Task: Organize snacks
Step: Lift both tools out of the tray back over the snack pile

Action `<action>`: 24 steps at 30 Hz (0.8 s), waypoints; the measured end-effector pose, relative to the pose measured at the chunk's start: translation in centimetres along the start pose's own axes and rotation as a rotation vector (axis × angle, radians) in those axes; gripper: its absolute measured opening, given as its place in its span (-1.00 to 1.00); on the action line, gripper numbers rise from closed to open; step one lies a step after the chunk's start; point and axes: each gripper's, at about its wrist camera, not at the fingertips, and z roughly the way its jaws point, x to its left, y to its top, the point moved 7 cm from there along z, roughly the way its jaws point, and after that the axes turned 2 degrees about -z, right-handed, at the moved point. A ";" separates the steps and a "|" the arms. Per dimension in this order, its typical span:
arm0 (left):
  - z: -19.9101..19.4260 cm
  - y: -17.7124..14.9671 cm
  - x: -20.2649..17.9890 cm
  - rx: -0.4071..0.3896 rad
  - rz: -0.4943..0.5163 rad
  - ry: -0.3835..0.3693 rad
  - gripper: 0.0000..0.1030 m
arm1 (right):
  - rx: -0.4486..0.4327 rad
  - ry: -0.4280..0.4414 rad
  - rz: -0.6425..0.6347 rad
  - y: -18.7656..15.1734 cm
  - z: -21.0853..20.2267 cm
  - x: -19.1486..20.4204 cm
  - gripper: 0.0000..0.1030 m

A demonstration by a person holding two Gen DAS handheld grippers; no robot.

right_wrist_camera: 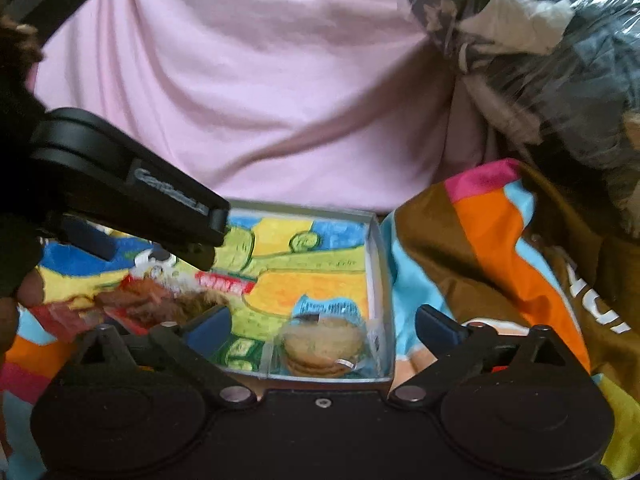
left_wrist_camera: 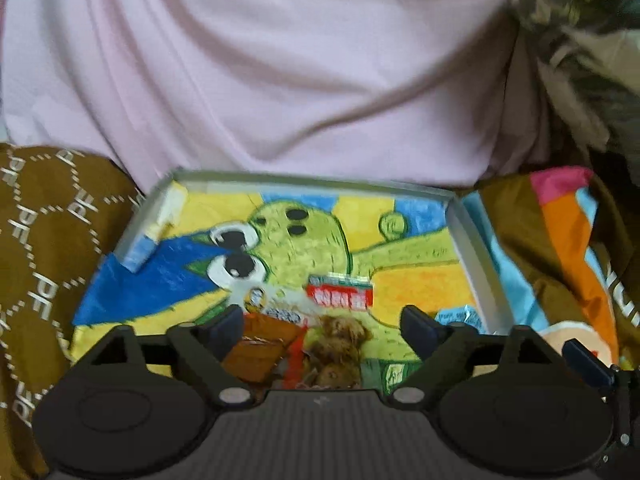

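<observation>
Black plastic tongs (left_wrist_camera: 322, 326) with dark blue fingertips (left_wrist_camera: 420, 322), round pivot discs and silver screws; black glove (right_wrist_camera: 16, 248)

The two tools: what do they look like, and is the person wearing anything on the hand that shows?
Both the left tool and the right tool are matt black, with dark blue fingers on hinged black links with silver pins, above two round black discs and a ribbed black body. In the right wrist view the left tool's side carries pale raised lettering, too blurred to read. The hand holding it wears a black glove.

Red snack packet (left_wrist_camera: 320, 320) and wrapped cookies (right_wrist_camera: 324, 346) inside tray (right_wrist_camera: 378, 248)
</observation>
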 end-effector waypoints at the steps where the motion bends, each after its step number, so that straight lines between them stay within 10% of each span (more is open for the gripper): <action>1: -0.7 0.2 0.2 -0.016 -0.003 0.001 0.86 | -0.011 -0.001 0.005 0.3 -0.4 -0.1 0.98; 24: -18.3 0.0 5.6 -0.271 -0.082 0.026 0.99 | -0.169 0.090 0.086 5.0 -15.8 0.0 0.99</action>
